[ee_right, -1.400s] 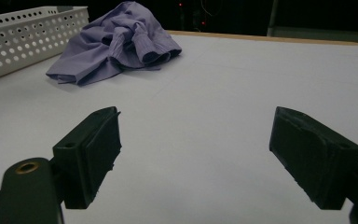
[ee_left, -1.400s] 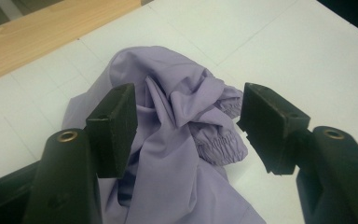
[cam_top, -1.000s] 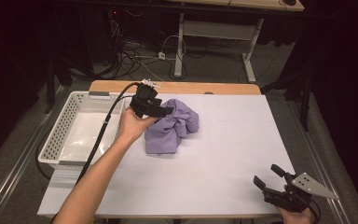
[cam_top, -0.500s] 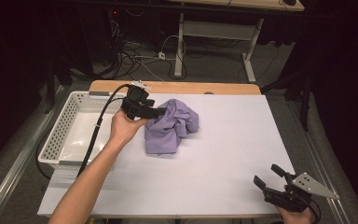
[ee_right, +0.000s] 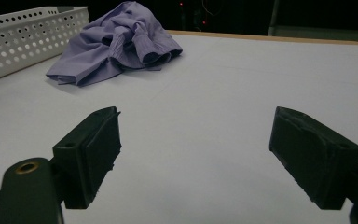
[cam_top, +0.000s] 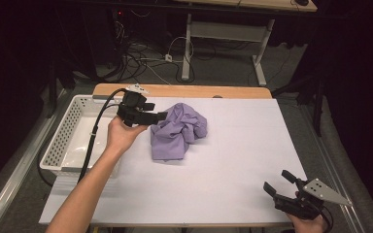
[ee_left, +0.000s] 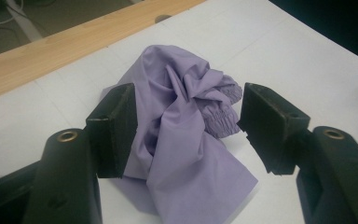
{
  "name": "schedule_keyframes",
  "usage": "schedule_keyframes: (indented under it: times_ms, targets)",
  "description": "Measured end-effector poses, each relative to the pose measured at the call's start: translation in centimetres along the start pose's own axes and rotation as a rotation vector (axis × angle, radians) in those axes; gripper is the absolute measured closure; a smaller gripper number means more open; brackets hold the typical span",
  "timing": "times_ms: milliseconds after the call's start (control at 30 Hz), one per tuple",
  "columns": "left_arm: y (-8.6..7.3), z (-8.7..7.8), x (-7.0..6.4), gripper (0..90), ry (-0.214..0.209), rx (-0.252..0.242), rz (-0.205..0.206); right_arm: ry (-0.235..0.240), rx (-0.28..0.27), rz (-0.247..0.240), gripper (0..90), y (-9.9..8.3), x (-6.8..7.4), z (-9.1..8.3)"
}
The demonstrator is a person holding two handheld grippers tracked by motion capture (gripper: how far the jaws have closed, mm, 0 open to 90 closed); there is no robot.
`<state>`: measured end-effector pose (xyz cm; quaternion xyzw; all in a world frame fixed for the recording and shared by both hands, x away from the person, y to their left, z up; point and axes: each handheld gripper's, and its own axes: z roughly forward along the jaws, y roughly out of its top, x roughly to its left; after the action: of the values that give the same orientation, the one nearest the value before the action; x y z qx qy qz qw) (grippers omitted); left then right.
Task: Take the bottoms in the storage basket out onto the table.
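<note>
Crumpled purple shirt (cam_top: 177, 132) lying in a loose heap on the white table top (cam_top: 243, 145), left of middle and toward the far side, just short of the bare wooden strip (cam_top: 184, 91) along the far edge. Bunched highest at the far right, with an elastic cuff (ee_left: 221, 114) showing in the left gripper view; a flatter flap spread toward the near left.

White perforated basket (cam_top: 58, 145) at the left edge of the table, well clear of the shirt. Pale, glossy bottom, seemingly bare as far as the high view shows. In the right gripper view, just its holed side wall (ee_right: 23, 42), at far left beside the shirt.

Left gripper (cam_top: 158, 116) held in the left hand (cam_top: 121, 136) between basket and shirt, raised a little off the table and pointing right at the cloth. Jaws apart, nothing between the pads (ee_left: 114, 128); shirt seen through the gap in the left gripper view, not gripped. Tips just beside the cloth's left edge; touching or not, hard to tell. Black cable (cam_top: 94, 141) trailing back from it across the basket.

Right gripper (cam_top: 278, 183) at the near right corner of the table, well apart from the shirt, held low in the right hand (cam_top: 308, 224) with the grey three-cornered plate (cam_top: 325, 191) on top. Jaws wide apart, holding nothing, over bare white surface.
</note>
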<state>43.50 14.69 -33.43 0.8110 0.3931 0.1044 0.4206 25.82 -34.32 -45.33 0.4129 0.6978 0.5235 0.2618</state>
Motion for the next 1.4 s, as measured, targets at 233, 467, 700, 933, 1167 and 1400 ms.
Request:
schedule_keyframes:
  times_ms: [233, 467, 700, 933, 1167, 1400]
  targets:
    - [-1.1, -1.3, 0.7, 35.7, 0.015, -0.024, -0.024, 0.013, 0.002, -0.004, 17.3, 0.2, 0.0, 0.6]
    - [-1.9, -2.5, 1.1, 35.7, 0.034, -0.044, -0.04, 0.03, 0.002, -0.007, 17.3, 0.4, 0.0, 1.1]
    - [-2.6, -3.2, 1.6, 35.6, 0.038, -0.056, -0.054, 0.031, -0.004, -0.004, 17.3, 0.4, -0.1, 1.0]
    - [-3.3, -4.0, 1.8, 35.6, 0.048, -0.085, -0.055, 0.029, -0.006, 0.008, 17.3, 0.4, -0.2, 1.0]
    - [-4.4, -4.7, 2.2, 35.6, 0.057, -0.093, -0.067, 0.025, -0.007, 0.005, 17.3, 0.3, -0.2, 0.9]
    - [-5.5, -5.4, 2.7, 35.6, 0.065, -0.104, -0.088, 0.028, -0.005, 0.005, 17.3, 0.4, -0.2, 1.0]
